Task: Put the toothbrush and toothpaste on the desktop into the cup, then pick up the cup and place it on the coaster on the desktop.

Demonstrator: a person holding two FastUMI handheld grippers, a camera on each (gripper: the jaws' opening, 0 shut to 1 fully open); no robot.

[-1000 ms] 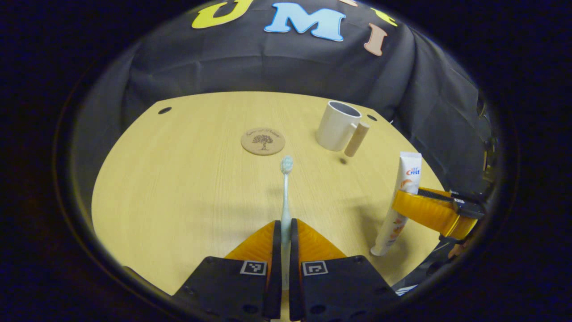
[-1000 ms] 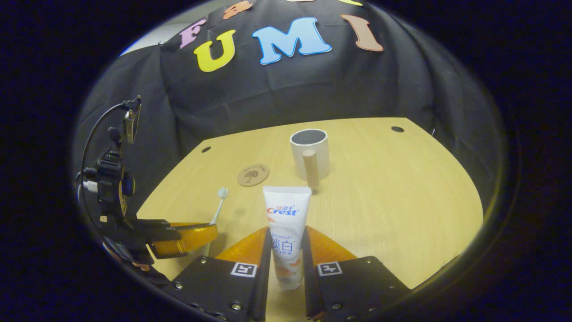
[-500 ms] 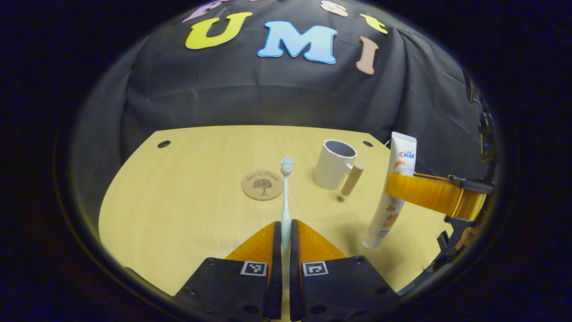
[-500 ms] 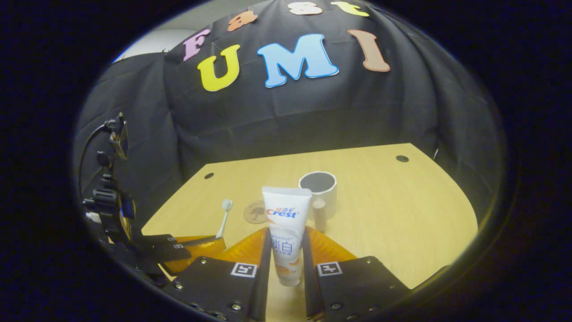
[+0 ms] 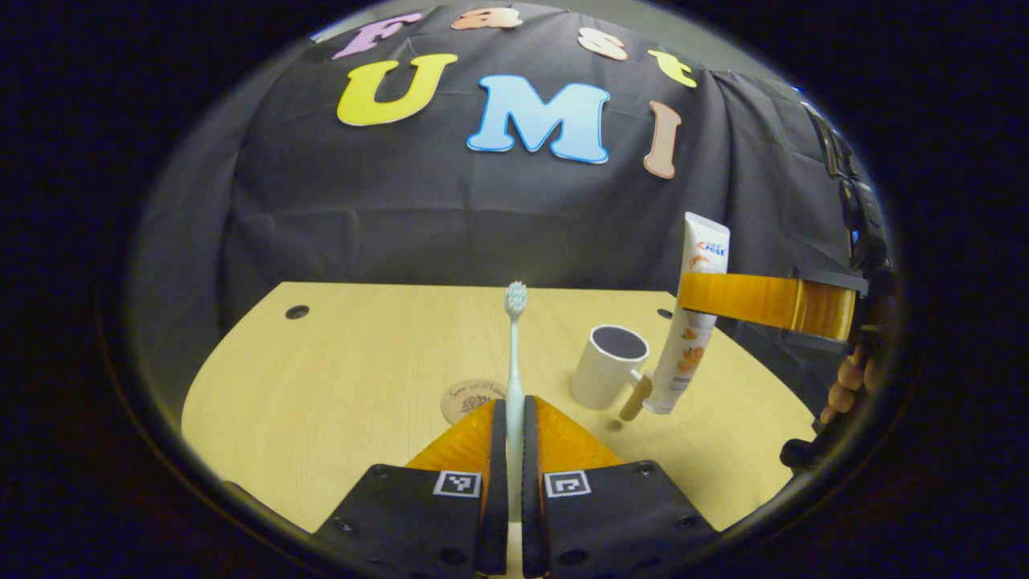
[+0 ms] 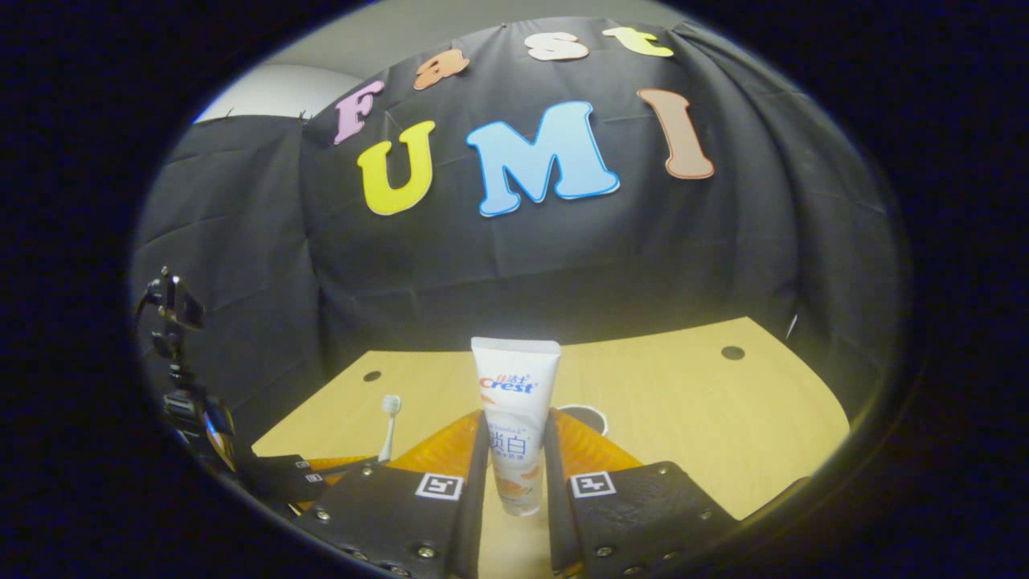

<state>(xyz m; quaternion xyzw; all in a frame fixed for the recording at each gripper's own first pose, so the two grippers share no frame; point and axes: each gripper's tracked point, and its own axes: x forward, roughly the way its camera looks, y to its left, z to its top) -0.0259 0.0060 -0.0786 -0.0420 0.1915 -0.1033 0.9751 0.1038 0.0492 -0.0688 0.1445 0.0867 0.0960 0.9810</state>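
Observation:
My left gripper [image 5: 511, 414] is shut on a pale toothbrush [image 5: 514, 338], whose bristle head points up and away, lifted above the table. Past its fingers lies the round wooden coaster [image 5: 466, 396], partly hidden. A white cup [image 5: 607, 376] with a wooden handle stands to the right of it. My right gripper [image 6: 516, 426] is shut on a white toothpaste tube [image 6: 514, 402], held upright; in the left gripper view the toothpaste tube [image 5: 693, 322] hangs just right of the cup. In the right gripper view the cup's dark mouth [image 6: 585, 418] peeks out behind the tube.
The light wooden table [image 5: 354, 378] has small dark holes near its far corners [image 5: 297, 312]. Black cloth walls it in at the back. A hand [image 5: 844, 390] holds the right gripper at the right edge. The left gripper and its toothbrush [image 6: 388, 426] are low on the left in the right gripper view.
Both grippers have risen and tilted up, lifting the toothbrush and toothpaste higher. The toothpaste has moved closer to the cup.

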